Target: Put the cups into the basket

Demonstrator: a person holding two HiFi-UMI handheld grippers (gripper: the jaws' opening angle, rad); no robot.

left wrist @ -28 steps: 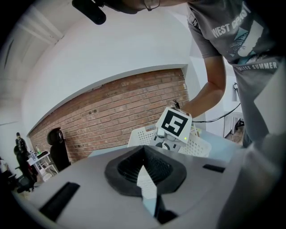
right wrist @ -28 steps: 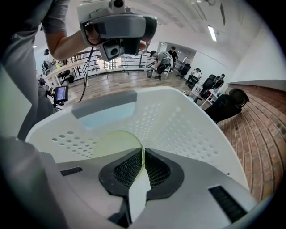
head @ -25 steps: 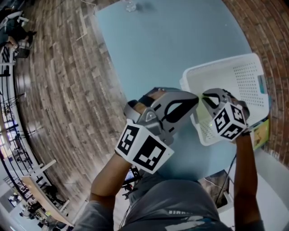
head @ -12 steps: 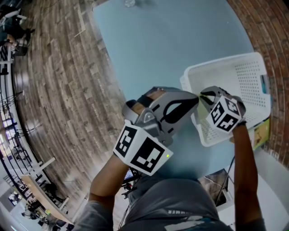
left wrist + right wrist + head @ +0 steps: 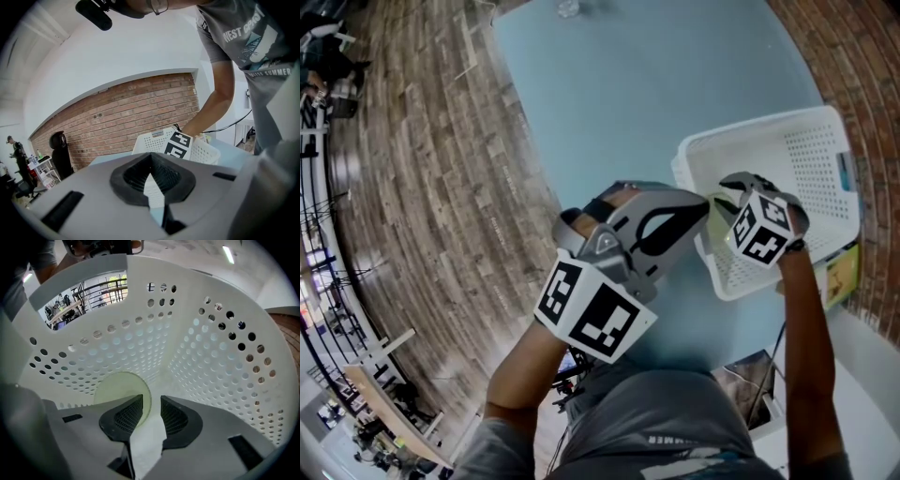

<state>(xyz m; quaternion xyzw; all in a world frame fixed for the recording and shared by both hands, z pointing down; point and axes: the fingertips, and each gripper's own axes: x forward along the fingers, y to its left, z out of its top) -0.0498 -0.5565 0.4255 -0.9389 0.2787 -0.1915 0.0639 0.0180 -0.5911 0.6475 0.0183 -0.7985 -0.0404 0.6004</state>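
The white perforated basket (image 5: 750, 131) stands at the right of the light blue table (image 5: 619, 94). My right gripper (image 5: 741, 202) points steeply down into it. In the right gripper view a pale green cup (image 5: 119, 387) lies on the basket floor against the wall (image 5: 211, 357), partly behind the left jaw. The right gripper (image 5: 151, 404) has just been opening; its pads stand apart and do not press the cup. My left gripper (image 5: 703, 202) hovers beside the basket's near left corner. In the left gripper view its (image 5: 151, 159) pads meet, with nothing held.
A small clear glass thing (image 5: 570, 9) stands at the table's far edge. Wood floor (image 5: 422, 187) lies to the left and a brick wall (image 5: 131, 112) behind the basket (image 5: 152, 140). A yellow-green item (image 5: 842, 277) lies just past the basket's right side.
My right gripper has sunk lower into the basket and tilted a little. The left gripper has stayed where it was.
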